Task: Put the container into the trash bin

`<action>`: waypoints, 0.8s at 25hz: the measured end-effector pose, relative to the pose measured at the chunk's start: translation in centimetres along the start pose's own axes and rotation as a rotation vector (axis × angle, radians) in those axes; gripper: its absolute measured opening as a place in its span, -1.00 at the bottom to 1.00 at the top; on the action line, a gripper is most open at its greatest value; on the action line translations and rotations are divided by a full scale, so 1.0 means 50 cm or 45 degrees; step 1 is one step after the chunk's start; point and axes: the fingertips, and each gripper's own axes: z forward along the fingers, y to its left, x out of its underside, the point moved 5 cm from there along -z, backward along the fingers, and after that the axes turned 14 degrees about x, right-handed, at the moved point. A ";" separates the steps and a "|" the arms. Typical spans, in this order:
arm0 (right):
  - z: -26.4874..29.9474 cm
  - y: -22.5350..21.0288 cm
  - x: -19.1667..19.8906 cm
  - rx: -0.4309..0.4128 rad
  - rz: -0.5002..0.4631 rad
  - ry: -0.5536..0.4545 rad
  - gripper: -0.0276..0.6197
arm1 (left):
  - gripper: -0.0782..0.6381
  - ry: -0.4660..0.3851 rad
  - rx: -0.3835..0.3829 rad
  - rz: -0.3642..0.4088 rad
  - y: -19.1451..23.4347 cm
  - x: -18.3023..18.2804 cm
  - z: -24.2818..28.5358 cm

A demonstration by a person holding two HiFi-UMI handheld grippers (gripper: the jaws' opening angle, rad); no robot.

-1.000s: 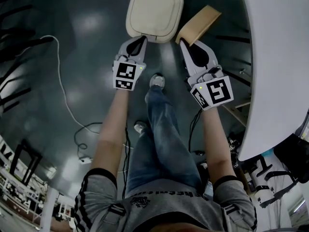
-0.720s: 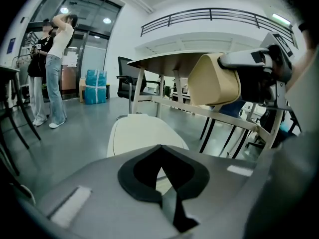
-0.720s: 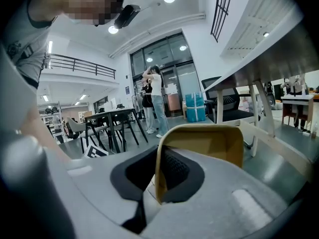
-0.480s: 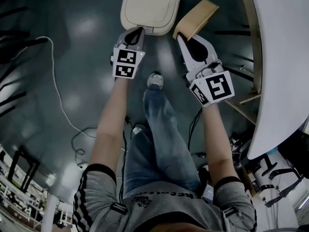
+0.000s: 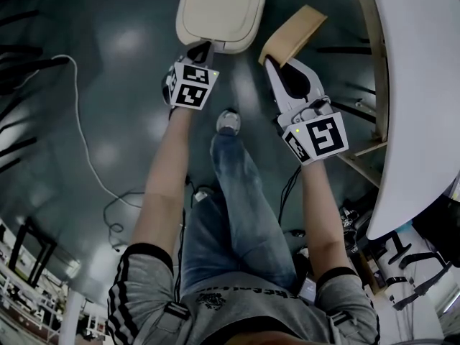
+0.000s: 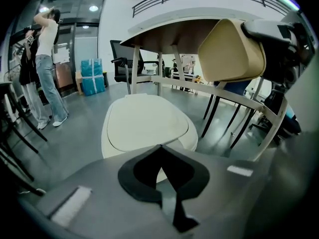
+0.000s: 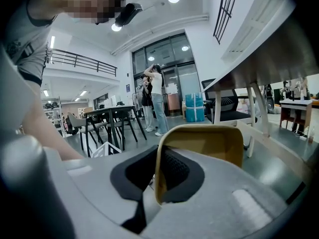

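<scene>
Right claw (image 5: pixel 271 62) pinching container (image 5: pixel 293 33) rim, beside closed trash bin (image 5: pixel 219 9)

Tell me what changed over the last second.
The left gripper dipped forward and down, bringing its closed fingers to the near edge of the trash bin; whether they touch it can't be told. Nothing was grasped or released. Unchanged: the right gripper keeps the tan container pinched by its wall, held up beside the bin, and the bin stays shut.
</scene>
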 end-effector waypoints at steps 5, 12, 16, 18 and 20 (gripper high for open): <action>-0.001 0.003 -0.001 -0.013 -0.028 0.000 -0.87 | -0.77 0.055 -0.004 0.004 -0.003 0.000 0.006; 0.002 0.005 -0.004 -0.020 -0.045 0.003 -0.87 | -0.77 0.037 -0.003 0.005 -0.003 0.002 0.004; 0.004 0.005 -0.007 -0.029 -0.048 0.015 -0.87 | -0.77 -0.018 0.075 -0.067 0.010 -0.007 -0.002; 0.006 0.007 -0.008 -0.037 -0.050 0.023 -0.87 | -0.75 -0.080 0.064 -0.048 0.018 -0.020 -0.019; 0.009 0.007 -0.011 -0.044 -0.048 0.025 -0.87 | -0.75 -0.211 0.034 -0.040 0.026 -0.044 -0.047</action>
